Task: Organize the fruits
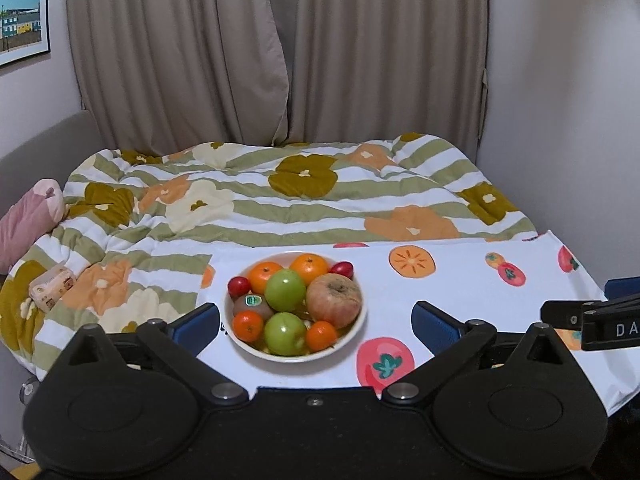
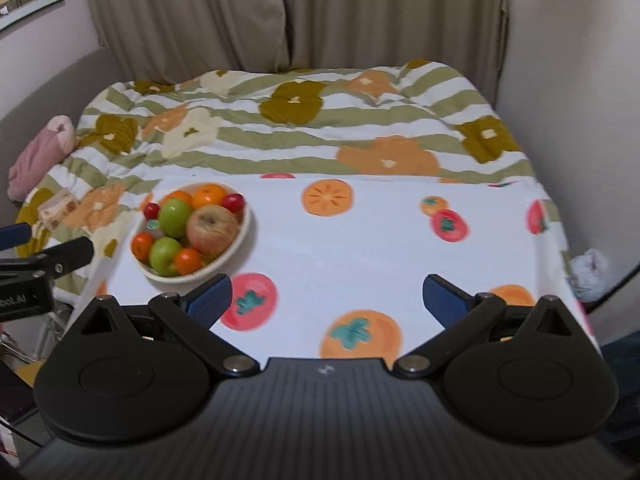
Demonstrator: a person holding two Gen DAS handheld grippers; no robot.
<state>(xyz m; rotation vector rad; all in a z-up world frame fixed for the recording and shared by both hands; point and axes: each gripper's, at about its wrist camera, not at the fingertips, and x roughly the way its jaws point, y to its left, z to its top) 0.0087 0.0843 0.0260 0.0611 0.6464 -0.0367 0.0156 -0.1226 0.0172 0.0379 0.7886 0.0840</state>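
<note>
A round cream bowl (image 1: 297, 350) full of apples, oranges and small red fruits is seen at twelve o'clock between the spread blue fingers of the left gripper (image 1: 316, 318). The right gripper (image 2: 327, 298) is held wide too, with the bowl (image 2: 236, 240) at ten o'clock.

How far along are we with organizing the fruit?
Nothing looks done yet: the apples, oranges and other fruit all sit piled in the bowl on the white cloth. The left gripper and right gripper are open and hold nothing. All the sorting is left.
</note>
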